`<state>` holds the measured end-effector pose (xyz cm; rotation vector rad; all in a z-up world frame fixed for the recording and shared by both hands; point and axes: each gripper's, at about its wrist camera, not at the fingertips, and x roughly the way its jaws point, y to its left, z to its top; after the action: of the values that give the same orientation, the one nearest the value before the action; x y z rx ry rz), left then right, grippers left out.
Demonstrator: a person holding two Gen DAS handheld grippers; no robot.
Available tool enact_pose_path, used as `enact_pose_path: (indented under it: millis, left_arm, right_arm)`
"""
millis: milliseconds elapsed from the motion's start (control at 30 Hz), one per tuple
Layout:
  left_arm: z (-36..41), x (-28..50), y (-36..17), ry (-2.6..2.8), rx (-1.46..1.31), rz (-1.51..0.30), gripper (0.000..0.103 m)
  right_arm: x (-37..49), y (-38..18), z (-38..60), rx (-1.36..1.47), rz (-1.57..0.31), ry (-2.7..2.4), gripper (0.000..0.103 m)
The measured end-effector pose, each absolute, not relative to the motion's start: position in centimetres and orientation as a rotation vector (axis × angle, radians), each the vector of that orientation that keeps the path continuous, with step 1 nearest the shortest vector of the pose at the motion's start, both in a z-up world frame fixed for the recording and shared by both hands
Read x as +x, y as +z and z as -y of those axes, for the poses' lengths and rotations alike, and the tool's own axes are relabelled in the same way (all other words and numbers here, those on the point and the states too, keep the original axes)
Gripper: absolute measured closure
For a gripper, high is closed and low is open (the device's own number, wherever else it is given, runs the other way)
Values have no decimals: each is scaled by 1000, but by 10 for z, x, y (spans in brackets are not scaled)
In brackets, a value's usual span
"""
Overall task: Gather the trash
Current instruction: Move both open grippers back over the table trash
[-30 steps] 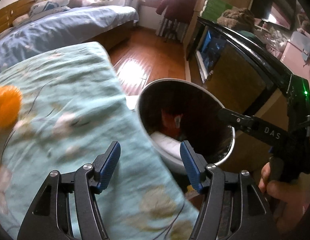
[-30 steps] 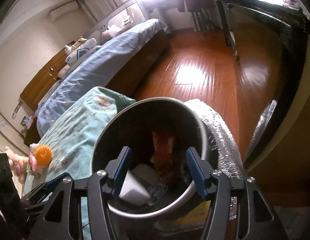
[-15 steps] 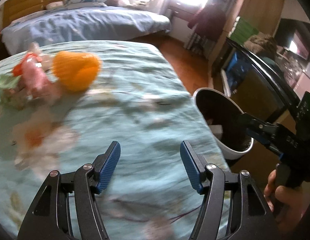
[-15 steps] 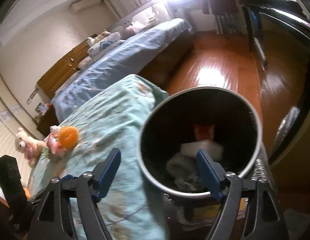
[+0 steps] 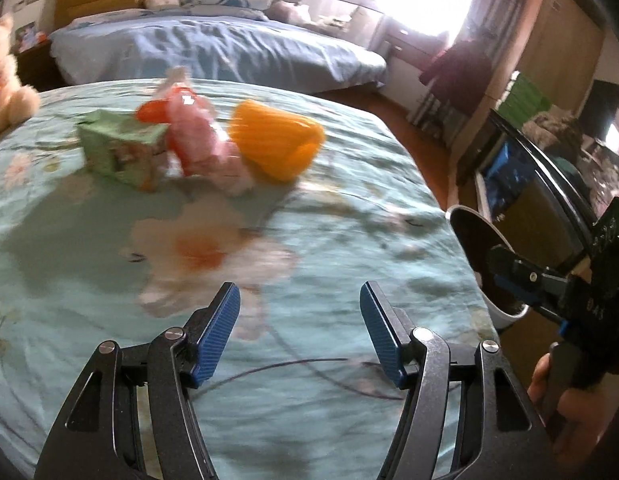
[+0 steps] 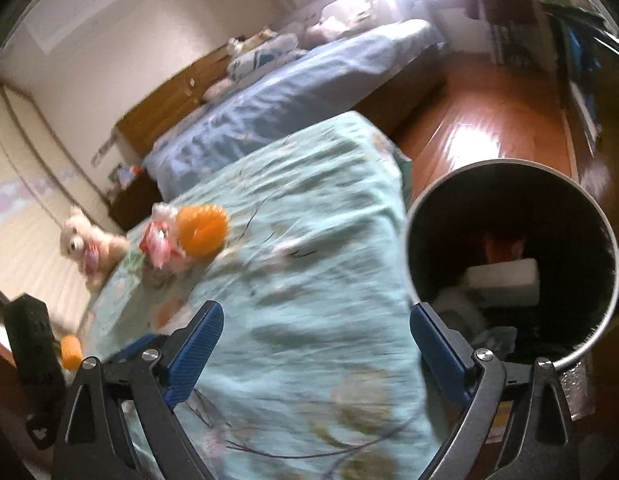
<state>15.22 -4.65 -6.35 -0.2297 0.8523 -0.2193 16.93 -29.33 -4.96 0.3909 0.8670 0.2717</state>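
Note:
A small heap of trash lies on the teal flowered cover [image 5: 349,216]: an orange ribbed cup [image 5: 275,144], a pink and red wrapper [image 5: 193,136] and a green carton [image 5: 119,152]. My left gripper [image 5: 299,328] hovers open over the cover, short of the heap, nothing between its blue pads. The round bin [image 6: 513,264] stands at the cover's right edge with white and red trash inside. My right gripper [image 6: 315,344] hangs beside the bin, its jaws opening wide and empty. The orange cup [image 6: 201,230] and wrapper [image 6: 159,246] lie far to its left.
A plush bear [image 6: 89,248] sits at the cover's far left, also seen as a plush bear [image 5: 9,88]. A blue-covered bed [image 5: 213,48] lies behind. A dark glass cabinet [image 5: 541,200] stands right of the bin. Wooden floor [image 6: 485,128] runs between.
Both grippers swung left, away from the bin toward the trash heap. The right jaws spread wider and no longer hang over the bin's mouth. The heap came into the left view.

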Motion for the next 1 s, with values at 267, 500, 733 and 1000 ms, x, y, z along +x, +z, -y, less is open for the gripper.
enact_pose_path:
  millis: [267, 500, 733, 1000]
  left_arm:
    - [12, 157, -67, -149, -276, -855, 39]
    - [-11, 165, -71, -98, -309, -859, 39]
    - [-31, 183, -73, -51, -334, -858, 39]
    - [-39, 213, -73, -35, -351, -856, 38]
  right_arm:
    - [180, -54, 262, 358, -889, 320, 6]
    - [191, -52, 239, 279, -892, 346, 1]
    - [210, -56, 226, 313, -869, 383, 1]
    - [244, -61, 212, 335, -879, 391, 2]
